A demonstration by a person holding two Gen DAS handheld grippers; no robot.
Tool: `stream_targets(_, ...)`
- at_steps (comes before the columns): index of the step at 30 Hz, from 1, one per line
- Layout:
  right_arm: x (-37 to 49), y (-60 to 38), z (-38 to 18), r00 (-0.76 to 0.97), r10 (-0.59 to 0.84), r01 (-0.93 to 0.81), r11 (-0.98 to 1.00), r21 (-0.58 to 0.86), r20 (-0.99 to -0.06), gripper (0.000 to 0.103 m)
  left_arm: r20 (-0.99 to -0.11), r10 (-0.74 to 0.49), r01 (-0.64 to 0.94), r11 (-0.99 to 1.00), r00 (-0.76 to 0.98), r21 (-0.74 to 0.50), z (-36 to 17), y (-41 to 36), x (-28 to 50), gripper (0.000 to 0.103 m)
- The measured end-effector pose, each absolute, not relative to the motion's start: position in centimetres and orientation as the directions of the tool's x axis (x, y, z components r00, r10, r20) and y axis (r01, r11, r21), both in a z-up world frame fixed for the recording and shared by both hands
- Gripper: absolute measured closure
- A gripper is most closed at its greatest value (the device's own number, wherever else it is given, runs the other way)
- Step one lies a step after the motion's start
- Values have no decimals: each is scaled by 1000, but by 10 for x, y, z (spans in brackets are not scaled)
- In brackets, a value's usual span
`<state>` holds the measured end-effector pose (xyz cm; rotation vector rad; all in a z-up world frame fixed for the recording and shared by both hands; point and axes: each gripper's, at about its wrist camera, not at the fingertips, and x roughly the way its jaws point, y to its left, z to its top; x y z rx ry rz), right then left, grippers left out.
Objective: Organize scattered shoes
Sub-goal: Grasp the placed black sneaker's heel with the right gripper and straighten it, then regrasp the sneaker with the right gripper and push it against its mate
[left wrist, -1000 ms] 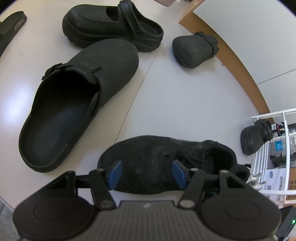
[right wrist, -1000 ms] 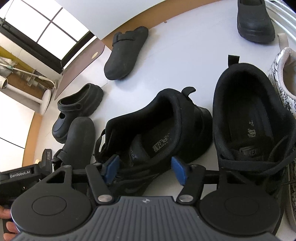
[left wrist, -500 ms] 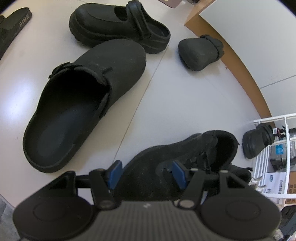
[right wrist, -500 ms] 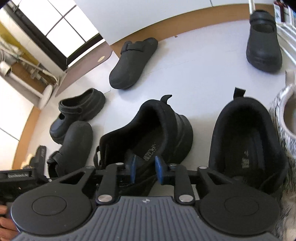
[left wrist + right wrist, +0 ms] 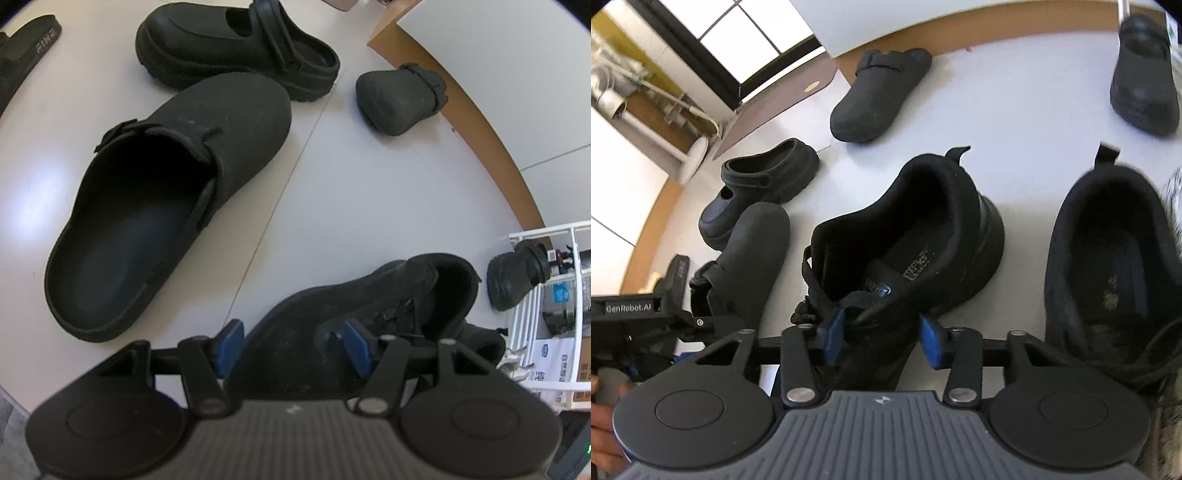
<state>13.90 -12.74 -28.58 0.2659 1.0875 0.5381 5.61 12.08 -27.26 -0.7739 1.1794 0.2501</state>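
Both tools pointed steeply down at the white floor (image 5: 369,192). The left tool (image 5: 293,345) hung over the toe of a black sneaker (image 5: 908,236), its blue pads spread on either side of the toe; I couldn't tell whether they pressed it. The right tool (image 5: 882,341) straddled the same sneaker at the laces, jaws closing, pads right at the shoe's flanks. Only the right view showed the second sneaker (image 5: 1108,258) just beside it, heels level, and the window (image 5: 738,37). Only the left view showed the big open clog (image 5: 166,199) and the white rack (image 5: 546,295). A second back the sneaker lay flat across the left tool; now it stood tipped, heel raised.
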Motion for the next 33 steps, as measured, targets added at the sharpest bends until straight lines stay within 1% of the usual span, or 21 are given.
stream_targets(6, 137, -138, -282, 385, 502, -301, 861, 409, -774, 70, -899, -217, -548, 730, 381, -409, -274, 118, 58, 40)
stream_targets(16, 128, -151, -276, 406, 488, -271, 872, 409, -773, 82, -900, -224, -542, 735, 373, -407, -276, 115, 60, 40)
stream_targets(22, 122, -153, -272, 425, 466, -273, 884, 381, -777, 85, -901, -233, -535, 740, 365, -408, -278, 112, 61, 41)
stream_targets(26, 117, -153, -268, 420, 473, -280, 879, 386, -774, 84, -900, -238, -530, 742, 364, -411, -279, 111, 62, 41)
stream_targets(27, 115, -153, -267, 418, 478, -281, 877, 390, -772, 76, -900, -239, -530, 742, 364, -411, -279, 112, 63, 41)
stream_targets(28, 114, -152, -266, 421, 477, -286, 877, 386, -771, 53, -900, -238, -531, 740, 365, -412, -279, 113, 63, 41)
stream_targets(29, 112, -150, -265, 430, 477, -296, 876, 380, -766, 40, -900, -238, -532, 739, 366, -412, -279, 114, 63, 41)
stream_targets(30, 110, -149, -264, 442, 480, -304, 875, 376, -758, 22, -899, -238, -533, 738, 367, -413, -279, 114, 63, 41)
stream_targets(31, 108, -148, -263, 455, 480, -310, 875, 372, -750, 16, -899, -237, -533, 738, 368, -413, -279, 115, 63, 41)
stream_targets(33, 106, -146, -261, 469, 478, -326, 875, 358, -742, 15, -900, -235, -534, 738, 368, -412, -279, 116, 62, 41)
